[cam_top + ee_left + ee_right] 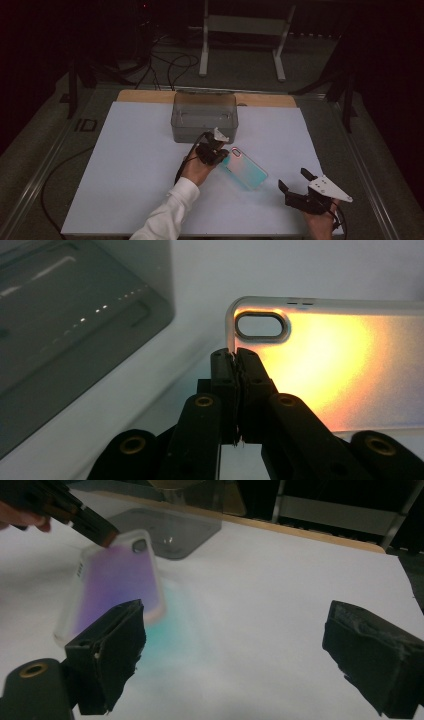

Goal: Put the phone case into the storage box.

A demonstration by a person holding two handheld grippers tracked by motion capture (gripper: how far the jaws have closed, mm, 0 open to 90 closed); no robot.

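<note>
Grip holds: your left tool (216, 151) is clamped on the case (245, 168) corner near the bin (204, 116), right tool (295, 181) apart; lift level, since that edge pinch may slip.

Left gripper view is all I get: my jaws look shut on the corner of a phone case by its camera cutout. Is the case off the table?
Observer: Partly. In the right gripper view the phone case tilts, its pinched corner raised by the left gripper and its far end low near the white sheet.
Operator: Where is the other gripper?
Observer: The right gripper sits near the sheet's front right corner, jaws wide open, apart from the case.
Operator: And that grey thing beside me?
Observer: A clear grey bin, upright, just behind your hand.
</note>
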